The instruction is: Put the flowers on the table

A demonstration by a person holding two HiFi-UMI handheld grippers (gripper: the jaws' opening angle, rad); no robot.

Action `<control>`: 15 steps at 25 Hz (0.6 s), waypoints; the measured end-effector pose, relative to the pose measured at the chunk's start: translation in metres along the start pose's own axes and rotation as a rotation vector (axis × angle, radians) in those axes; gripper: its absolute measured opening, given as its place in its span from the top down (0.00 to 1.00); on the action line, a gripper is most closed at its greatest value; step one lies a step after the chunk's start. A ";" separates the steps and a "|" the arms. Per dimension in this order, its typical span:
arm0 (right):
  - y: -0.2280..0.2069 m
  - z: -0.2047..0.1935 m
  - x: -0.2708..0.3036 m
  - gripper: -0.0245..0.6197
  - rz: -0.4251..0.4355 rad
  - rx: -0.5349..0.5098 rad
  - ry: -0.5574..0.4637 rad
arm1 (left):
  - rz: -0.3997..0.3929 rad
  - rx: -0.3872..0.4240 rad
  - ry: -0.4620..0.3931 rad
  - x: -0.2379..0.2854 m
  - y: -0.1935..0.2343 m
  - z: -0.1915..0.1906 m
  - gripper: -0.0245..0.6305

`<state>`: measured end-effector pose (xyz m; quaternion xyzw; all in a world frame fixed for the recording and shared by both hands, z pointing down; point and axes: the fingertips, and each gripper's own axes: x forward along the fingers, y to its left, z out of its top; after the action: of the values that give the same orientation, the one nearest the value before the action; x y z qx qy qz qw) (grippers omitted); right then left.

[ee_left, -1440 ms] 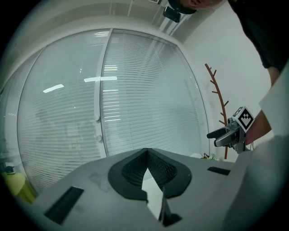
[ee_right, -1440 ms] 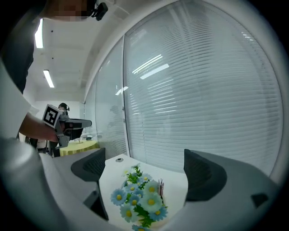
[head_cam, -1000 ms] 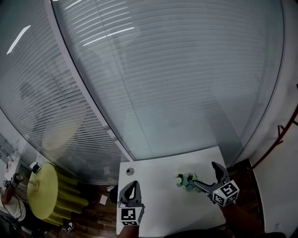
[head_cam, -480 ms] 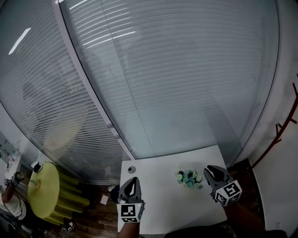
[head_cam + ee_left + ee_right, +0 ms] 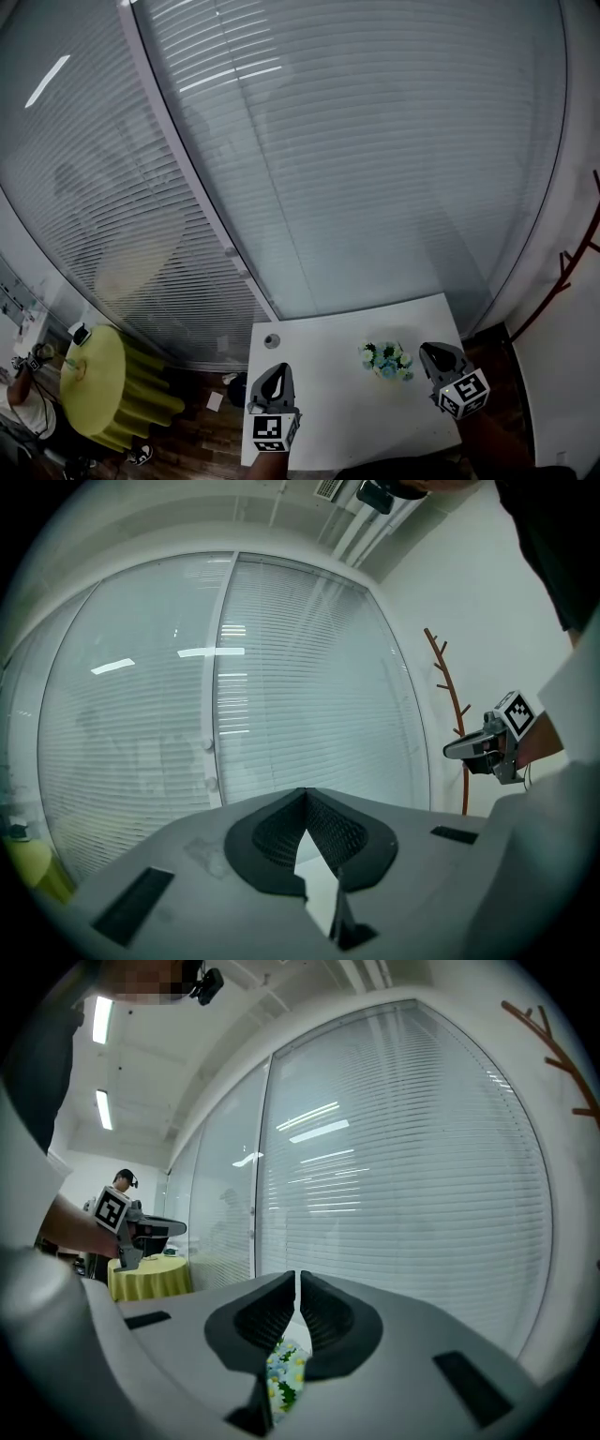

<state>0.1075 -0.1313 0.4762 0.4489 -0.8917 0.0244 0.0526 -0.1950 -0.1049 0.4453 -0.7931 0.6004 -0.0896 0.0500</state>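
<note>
Right hand-held gripper (image 5: 429, 351): jaws closing fully together, nothing between them. Left hand-held gripper (image 5: 273, 370): jaws together, empty. Both cubes bear black-and-white square markers. Flowers (image 5: 385, 360) lie on the white worktop (image 5: 328, 412), just beside the right tips.

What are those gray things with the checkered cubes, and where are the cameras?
They are grippers: pinching tools a person holds, one in each hand. The cubes are part of them. One picture comes from a camera on the person's head, looking down. The other two come from cameras riding on the grippers. On the white table lie flowers and a small round thing I can't make out. The left gripper and the right gripper are both shut and hold nothing; the flowers lie on the table near the right gripper.
</note>
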 end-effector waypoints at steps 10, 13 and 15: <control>-0.009 -0.002 0.001 0.94 -0.031 -0.028 0.003 | -0.002 -0.061 0.003 -0.003 -0.002 -0.004 0.96; -0.018 0.000 0.000 0.94 -0.042 -0.036 -0.001 | -0.004 -0.057 0.010 -0.003 -0.003 -0.006 0.96; -0.023 0.001 -0.001 0.94 -0.050 -0.030 -0.003 | -0.004 -0.050 0.019 -0.003 -0.004 -0.009 0.96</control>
<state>0.1268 -0.1446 0.4749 0.4703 -0.8805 0.0089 0.0587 -0.1939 -0.1002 0.4547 -0.7945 0.6012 -0.0824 0.0243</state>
